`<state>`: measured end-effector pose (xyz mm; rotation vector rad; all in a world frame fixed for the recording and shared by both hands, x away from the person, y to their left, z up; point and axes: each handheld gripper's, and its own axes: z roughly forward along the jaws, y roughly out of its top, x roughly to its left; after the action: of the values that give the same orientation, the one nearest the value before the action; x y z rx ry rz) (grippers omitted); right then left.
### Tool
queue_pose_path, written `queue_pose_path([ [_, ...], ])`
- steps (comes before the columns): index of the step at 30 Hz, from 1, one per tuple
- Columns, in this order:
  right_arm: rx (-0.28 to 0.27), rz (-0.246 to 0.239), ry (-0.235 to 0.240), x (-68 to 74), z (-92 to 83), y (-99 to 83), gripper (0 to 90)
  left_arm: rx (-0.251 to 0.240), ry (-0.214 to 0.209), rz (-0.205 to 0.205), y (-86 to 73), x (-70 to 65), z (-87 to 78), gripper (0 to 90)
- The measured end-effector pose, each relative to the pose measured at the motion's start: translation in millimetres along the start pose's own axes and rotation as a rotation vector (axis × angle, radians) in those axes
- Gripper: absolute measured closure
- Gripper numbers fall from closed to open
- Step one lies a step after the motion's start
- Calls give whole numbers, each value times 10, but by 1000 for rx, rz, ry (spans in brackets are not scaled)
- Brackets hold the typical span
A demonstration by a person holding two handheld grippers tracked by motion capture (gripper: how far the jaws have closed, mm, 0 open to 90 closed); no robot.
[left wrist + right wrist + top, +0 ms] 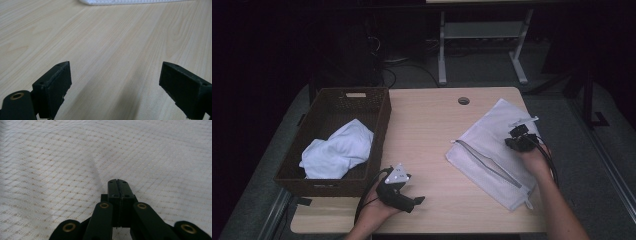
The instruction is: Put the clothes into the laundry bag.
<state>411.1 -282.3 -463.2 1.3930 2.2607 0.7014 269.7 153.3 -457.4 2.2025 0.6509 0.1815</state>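
Observation:
A white mesh laundry bag (484, 137) with a grey zipper (488, 166) lies flat on the right half of the wooden table (427, 130). My right gripper (518, 136) rests on the bag's far right part, jaws pressed together. In the right gripper view the shut gripper (117, 181) sits right against the mesh (75, 157), and a fold of fabric runs up to its tips; whether it pinches the mesh I cannot tell. My left gripper (414, 201) hovers low at the table's front edge, open with nothing between its jaws (115, 85). The bag's edge (125, 2) lies far ahead of it.
A dark wicker basket (383, 120) stands on the table's left side, holding a crumpled white cloth (339, 147). A round cable hole (463, 100) is near the table's far edge. Desk legs and cables stand on the dark floor beyond.

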Motion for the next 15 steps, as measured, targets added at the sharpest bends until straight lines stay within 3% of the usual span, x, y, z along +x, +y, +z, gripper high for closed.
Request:
queue_pose_path([
  [5, 6, 33, -6, -85, -36, -53, 892, 3, -3, 0, 3, -6, 6, 102],
  [7, -2, 32, -11, -90, -55, -57, 840, 4, -4, 3, 5, -12, 5, 102],
  [15, -109, 49, 42, -26, -315, -72, 598, 1, 3, -5, -4, 2, -12, 102],
])
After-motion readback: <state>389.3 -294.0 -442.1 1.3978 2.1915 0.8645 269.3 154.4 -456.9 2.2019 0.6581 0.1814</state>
